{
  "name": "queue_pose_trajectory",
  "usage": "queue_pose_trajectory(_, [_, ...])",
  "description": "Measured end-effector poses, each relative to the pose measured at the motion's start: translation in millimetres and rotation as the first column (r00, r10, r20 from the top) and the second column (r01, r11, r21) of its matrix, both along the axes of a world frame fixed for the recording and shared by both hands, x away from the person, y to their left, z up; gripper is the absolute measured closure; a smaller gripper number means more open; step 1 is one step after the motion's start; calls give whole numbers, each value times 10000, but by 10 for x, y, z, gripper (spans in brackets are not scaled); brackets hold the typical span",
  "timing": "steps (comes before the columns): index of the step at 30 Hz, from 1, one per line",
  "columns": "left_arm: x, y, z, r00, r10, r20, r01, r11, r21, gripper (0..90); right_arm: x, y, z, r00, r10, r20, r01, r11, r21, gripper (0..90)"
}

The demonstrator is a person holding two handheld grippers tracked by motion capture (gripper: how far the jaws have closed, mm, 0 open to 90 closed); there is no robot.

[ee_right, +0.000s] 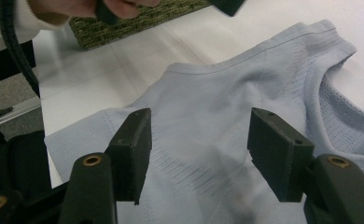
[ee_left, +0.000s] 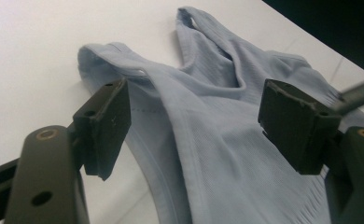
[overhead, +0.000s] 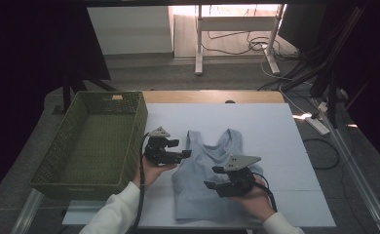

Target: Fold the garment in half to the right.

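Fabric of a pale blue tank top (overhead: 207,175) lies flat on the white worktop (overhead: 275,141), straps toward the far edge and hem close to the near edge, roughly midway between the left and right edges. Left gripper (overhead: 180,148) sits at the garment's left side near the armhole; in the left gripper view its jaws stand wide apart over the strap and armhole seam of the top (ee_left: 217,140), pads clear of the cloth and gripping nothing. Right gripper (overhead: 216,178) hovers over the lower right part of the top; in the right gripper view its jaws are also well open above the ribbed body of the garment (ee_right: 227,121), with nothing held between them. Both are carried in the person's hands, which come in over the near edge. Bare white surface stretches behind the straps to the far edge and out to the right edge. A green woven basket (overhead: 56,173) stands just off the left edge, near the left gripper.
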State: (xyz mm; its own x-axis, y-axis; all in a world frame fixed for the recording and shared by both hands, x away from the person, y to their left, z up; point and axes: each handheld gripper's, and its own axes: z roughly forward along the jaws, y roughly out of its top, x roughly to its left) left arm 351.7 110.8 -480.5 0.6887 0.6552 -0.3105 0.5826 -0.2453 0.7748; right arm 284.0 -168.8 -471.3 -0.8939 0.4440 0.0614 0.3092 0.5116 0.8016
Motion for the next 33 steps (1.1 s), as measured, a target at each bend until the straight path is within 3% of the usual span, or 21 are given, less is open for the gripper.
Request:
queue_pose_trajectory(6, [154,-62,-108,9990,232,-379,-222,9994,250,245,-24,-9,-12,10000,27,-6,-27,10000,-40,400])
queue_pose_trajectory(14, [311,-53,-232,9955,450,-833,-433,9988,223,236,-36,-6,-22,10000,-10,45,10,9999,-145,398])
queue_pose_trajectory(18, [337,-102,-261,9952,293,-933,-263,9991,335,226,-47,7,-27,10000,15,56,-13,9998,-213,398])
queue_pose_trajectory(24, [374,-155,-317,9923,384,-1175,-286,9961,836,226,-43,26,-25,10000,32,83,-30,9998,-215,398])
queue_pose_trajectory(33, [425,-149,-414,9853,475,-1642,-309,9943,1024,239,-48,26,-40,9999,56,88,-53,9994,-345,397])
